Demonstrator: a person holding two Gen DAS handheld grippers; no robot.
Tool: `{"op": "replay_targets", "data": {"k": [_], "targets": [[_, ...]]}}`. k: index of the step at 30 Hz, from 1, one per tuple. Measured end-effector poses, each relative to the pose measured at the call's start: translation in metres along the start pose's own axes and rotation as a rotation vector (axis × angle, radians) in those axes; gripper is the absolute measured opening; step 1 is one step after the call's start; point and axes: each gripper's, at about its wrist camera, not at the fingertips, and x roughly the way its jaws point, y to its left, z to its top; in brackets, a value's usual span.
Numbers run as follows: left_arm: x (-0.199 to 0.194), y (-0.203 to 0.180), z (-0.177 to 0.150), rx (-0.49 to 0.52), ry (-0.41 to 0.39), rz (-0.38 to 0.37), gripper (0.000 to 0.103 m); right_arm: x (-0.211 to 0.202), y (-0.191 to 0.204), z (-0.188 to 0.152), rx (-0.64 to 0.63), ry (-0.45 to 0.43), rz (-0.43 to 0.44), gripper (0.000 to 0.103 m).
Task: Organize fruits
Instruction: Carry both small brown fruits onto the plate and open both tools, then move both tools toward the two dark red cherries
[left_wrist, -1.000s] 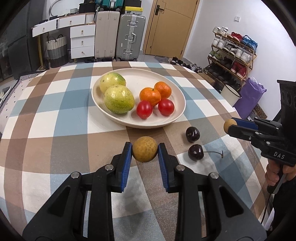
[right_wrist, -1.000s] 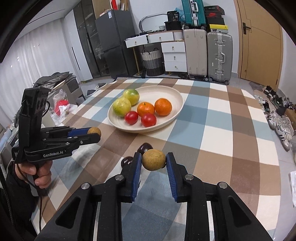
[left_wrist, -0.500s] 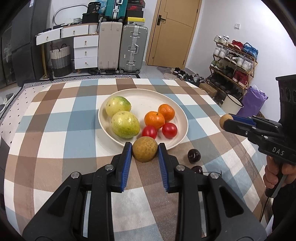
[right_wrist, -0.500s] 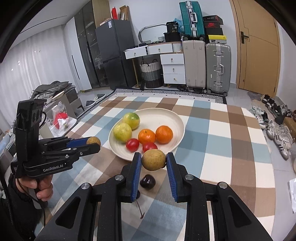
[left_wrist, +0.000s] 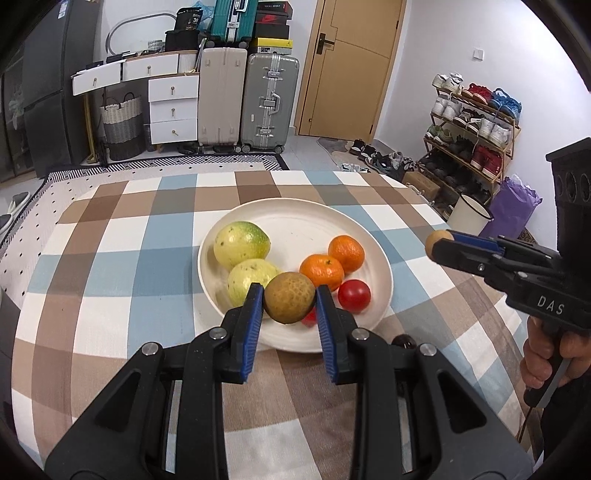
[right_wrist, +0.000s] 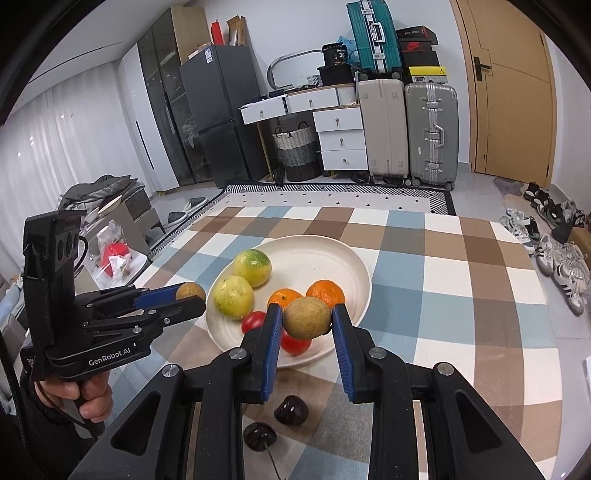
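My left gripper (left_wrist: 290, 297) is shut on a round brown fruit (left_wrist: 289, 303), held above the near rim of the white plate (left_wrist: 295, 225). My right gripper (right_wrist: 306, 314) is shut on a second brown fruit (right_wrist: 307, 318), also over the plate's near edge (right_wrist: 332, 258). On the plate lie two yellow-green fruits (left_wrist: 240, 243), two oranges (left_wrist: 321, 271) and two red tomatoes (left_wrist: 354, 295), one partly hidden by my fingers. Two dark cherries (right_wrist: 291, 409) lie on the checked cloth in front of the plate, below the right gripper. Each gripper shows in the other's view, side on.
The checked tablecloth (left_wrist: 110, 258) covers the table, whose far edge lies beyond the plate. A hand (left_wrist: 543, 354) holds the right gripper's handle at the right. Suitcases (left_wrist: 269, 99), drawers and a shoe rack (left_wrist: 472, 125) stand on the floor behind.
Both grippers have moved forward and up with their brown fruits, from over the cloth to over the plate's near rim. The cherries now sit below and behind the fingertips.
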Motion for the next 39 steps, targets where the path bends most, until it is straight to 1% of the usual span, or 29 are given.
{"op": "replay_targets", "data": {"k": [9,18,26,28,29,31,32,33,34,35,36,37,38,39], "targets": [[0.028,0.0,0.016,0.01,0.006,0.007,0.026,0.032,-0.012,0.006,0.03,0.035,-0.001,0.028],[0.059,-0.008,0.028,0.03,0.021,0.011,0.026,0.057,-0.024,0.018,0.088,0.031,0.003,0.028],[0.07,-0.01,0.035,0.029,0.014,0.024,0.026,0.079,-0.032,0.027,0.14,0.04,-0.002,0.028],[0.07,-0.009,0.037,0.023,0.017,0.029,0.027,0.079,-0.035,0.027,0.155,0.039,-0.002,0.037],[0.069,-0.008,0.037,0.018,0.019,0.025,0.03,0.078,-0.036,0.027,0.159,0.032,0.0,0.041],[0.067,-0.005,0.037,0.008,0.029,0.018,0.049,0.073,-0.038,0.026,0.161,0.018,-0.005,0.043],[0.065,-0.004,0.036,0.005,0.028,0.02,0.053,0.07,-0.039,0.025,0.161,0.016,-0.013,0.046],[0.062,-0.003,0.034,0.001,0.022,0.032,0.062,0.068,-0.04,0.024,0.162,0.016,-0.014,0.049],[0.058,-0.002,0.033,-0.001,0.018,0.041,0.072,0.064,-0.042,0.023,0.164,0.015,-0.014,0.051],[0.055,-0.001,0.031,-0.004,0.014,0.049,0.077,0.06,-0.043,0.021,0.162,0.015,-0.02,0.053],[0.05,0.0,0.028,-0.008,0.006,0.054,0.085,0.057,-0.043,0.02,0.159,0.017,-0.026,0.058],[0.044,0.001,0.026,-0.013,-0.004,0.058,0.086,0.052,-0.044,0.017,0.154,0.023,-0.032,0.063],[0.039,0.002,0.023,-0.015,-0.009,0.061,0.087,0.048,-0.045,0.015,0.153,0.027,-0.032,0.072],[0.033,0.002,0.02,-0.017,-0.013,0.065,0.089,0.044,-0.045,0.012,0.154,0.026,-0.032,0.079]]}}
